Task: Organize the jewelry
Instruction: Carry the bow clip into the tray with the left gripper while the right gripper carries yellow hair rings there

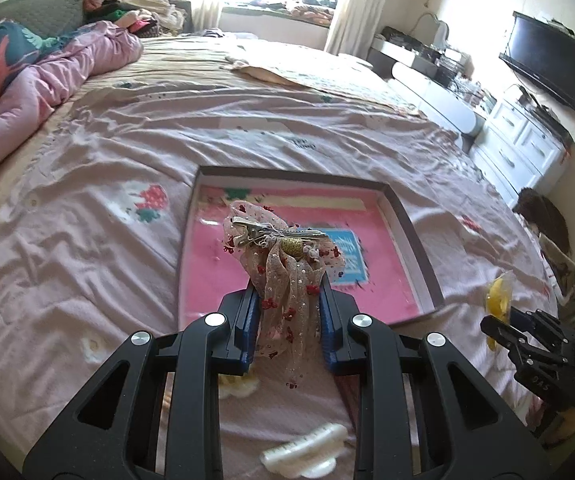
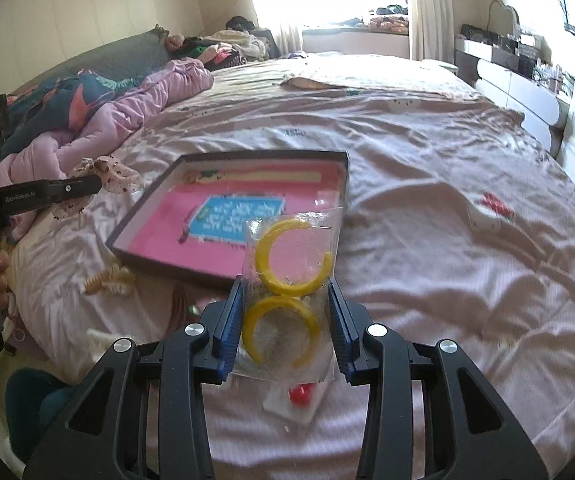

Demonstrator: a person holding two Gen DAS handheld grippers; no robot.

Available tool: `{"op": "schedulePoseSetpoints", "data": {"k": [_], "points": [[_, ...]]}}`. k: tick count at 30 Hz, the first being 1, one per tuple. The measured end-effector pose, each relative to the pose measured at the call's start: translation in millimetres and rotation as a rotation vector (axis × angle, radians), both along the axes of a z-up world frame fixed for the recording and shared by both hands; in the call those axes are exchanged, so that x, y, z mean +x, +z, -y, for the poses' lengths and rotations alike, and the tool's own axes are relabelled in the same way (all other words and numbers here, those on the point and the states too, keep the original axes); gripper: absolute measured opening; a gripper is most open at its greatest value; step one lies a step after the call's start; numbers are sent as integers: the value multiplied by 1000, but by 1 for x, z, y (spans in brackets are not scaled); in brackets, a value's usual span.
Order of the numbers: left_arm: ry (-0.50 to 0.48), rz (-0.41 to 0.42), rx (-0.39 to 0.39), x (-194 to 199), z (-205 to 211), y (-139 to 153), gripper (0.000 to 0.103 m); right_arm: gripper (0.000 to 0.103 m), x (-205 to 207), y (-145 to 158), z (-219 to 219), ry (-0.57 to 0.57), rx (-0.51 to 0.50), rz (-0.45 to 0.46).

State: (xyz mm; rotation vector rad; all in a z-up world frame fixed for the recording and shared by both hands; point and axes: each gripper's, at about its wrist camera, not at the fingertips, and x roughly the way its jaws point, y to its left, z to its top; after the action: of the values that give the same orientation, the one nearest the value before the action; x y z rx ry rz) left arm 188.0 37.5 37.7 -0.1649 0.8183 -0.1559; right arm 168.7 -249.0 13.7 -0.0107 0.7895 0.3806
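Bedroom, daylight from a far window; a wide bed (image 1: 107,152) under a pale pink printed sheet, a crumpled pink quilt (image 1: 47,80) at its far left, a white dresser (image 1: 527,140) and a dark screen (image 1: 547,60) along the right wall.

Shallow dark-rimmed box (image 1: 415,236), pink printed lining with a blue panel: lies flat on the sheet at mid-bed; nothing lies in it.

Left gripper (image 1: 287,316): blue-padded fingers (image 1: 247,320) pinching the tails of a beige gauze hair bow (image 1: 283,276) with red specks, a gold centre and a metal clip across its top. Bow held above the box's near edge.

Right gripper (image 2: 285,320): fingers (image 2: 229,320) pinching a clear packet (image 2: 291,280) containing two yellow open rings (image 2: 279,332). Packet held above the sheet, just near and right of the box.

Loose on the sheet near the grippers: white claw clip (image 1: 307,452); cream claw clip (image 2: 107,280) near the box's left corner; small packet with red pieces (image 2: 299,398).
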Motion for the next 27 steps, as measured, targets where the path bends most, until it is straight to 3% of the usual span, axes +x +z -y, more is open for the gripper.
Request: {"op": "schedulePoseSetpoints", "data": {"k": [9,27], "points": [[38,10,7,14,-23,-2,18,37,31,5,-27,15,0,10],[18,-63,10,49,-24,-52,19,37,92,-24,-63,-1,-35,-55]]}}
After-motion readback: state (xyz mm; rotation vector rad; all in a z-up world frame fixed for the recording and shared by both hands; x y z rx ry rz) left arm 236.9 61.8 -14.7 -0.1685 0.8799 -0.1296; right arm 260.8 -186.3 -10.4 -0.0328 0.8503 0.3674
